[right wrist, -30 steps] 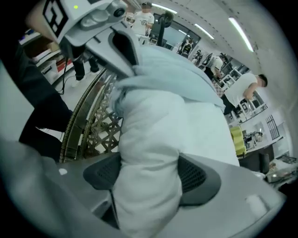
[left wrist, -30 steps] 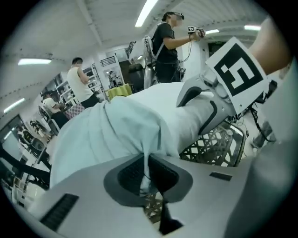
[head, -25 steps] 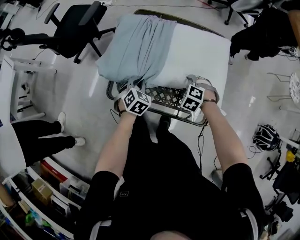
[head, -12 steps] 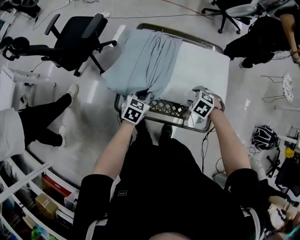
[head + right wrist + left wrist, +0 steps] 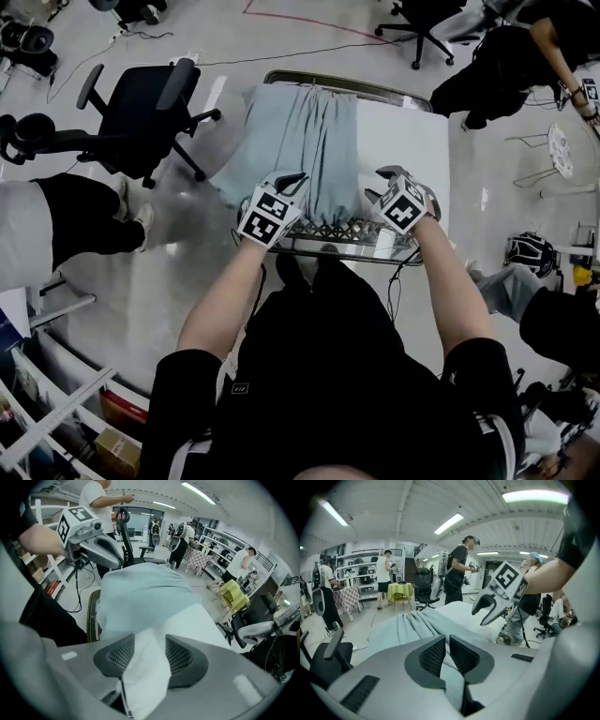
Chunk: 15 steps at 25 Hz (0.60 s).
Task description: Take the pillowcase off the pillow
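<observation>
Head view overhead; gripper views share pillow (image 5: 403,150).

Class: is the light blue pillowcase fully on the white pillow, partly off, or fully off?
Partly off: the light blue fabric pillowcase lies bunched over one side; the rectangular white pillow is bare on the other.

— Where can you pull away?
— Twelve o'clock: bare floor (image 5: 309,42) beyond the pillow (image 5: 398,141). Office chair (image 5: 141,103) blocks you at ten, a bystander's legs (image 5: 80,220) at nine, another person (image 5: 502,61) at two.
</observation>
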Tool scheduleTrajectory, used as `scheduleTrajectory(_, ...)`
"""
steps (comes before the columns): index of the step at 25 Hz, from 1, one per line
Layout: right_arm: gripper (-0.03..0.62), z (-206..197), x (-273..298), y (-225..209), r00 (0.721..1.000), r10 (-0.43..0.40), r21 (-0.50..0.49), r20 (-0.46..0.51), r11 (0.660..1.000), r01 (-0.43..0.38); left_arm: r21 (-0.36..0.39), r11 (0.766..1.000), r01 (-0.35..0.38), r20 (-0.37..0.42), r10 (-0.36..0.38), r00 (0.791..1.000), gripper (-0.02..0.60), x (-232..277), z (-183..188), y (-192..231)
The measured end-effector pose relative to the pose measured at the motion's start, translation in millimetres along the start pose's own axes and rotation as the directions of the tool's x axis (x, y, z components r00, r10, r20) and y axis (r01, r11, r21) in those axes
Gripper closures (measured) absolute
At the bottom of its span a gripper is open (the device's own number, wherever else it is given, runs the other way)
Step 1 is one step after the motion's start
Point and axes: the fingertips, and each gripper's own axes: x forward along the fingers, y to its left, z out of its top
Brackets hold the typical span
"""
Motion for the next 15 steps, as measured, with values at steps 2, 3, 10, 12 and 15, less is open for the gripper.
scheduleTrajectory(2,0.371,-2,3,-9,1.0,-0.005,0.023,-0.001,1.0,0.005,0.013,1.0,-0.006,0.004,0.006,1.0,0.546,3,15,22)
scheduleTrajectory(3,0.364,-1,5,-15,1.0,-0.009,0.034,0.002,0.999,0.009,0.025,1.0,-0.006,-0.005,0.006,1.0,0.521,7,22,32)
scheduleTrajectory(10,0.345,14,34,-95,0.999,-0.037,0.078,0.034,0.996,0.034,0.036,0.999,0.019,-0.087,-0.016,0.996,0.407,72,63,93)
scheduleTrajectory(12,0.334,20,46,-126,0.998,-0.044,0.077,0.04,0.996,0.041,0.036,0.999,0.029,-0.099,-0.025,0.995,0.393,101,79,103)
scheduleTrajectory(15,0.306,27,67,-164,0.999,-0.021,0.056,0.047,0.998,0.018,0.031,0.999,0.026,-0.129,-0.022,0.991,0.337,146,97,117)
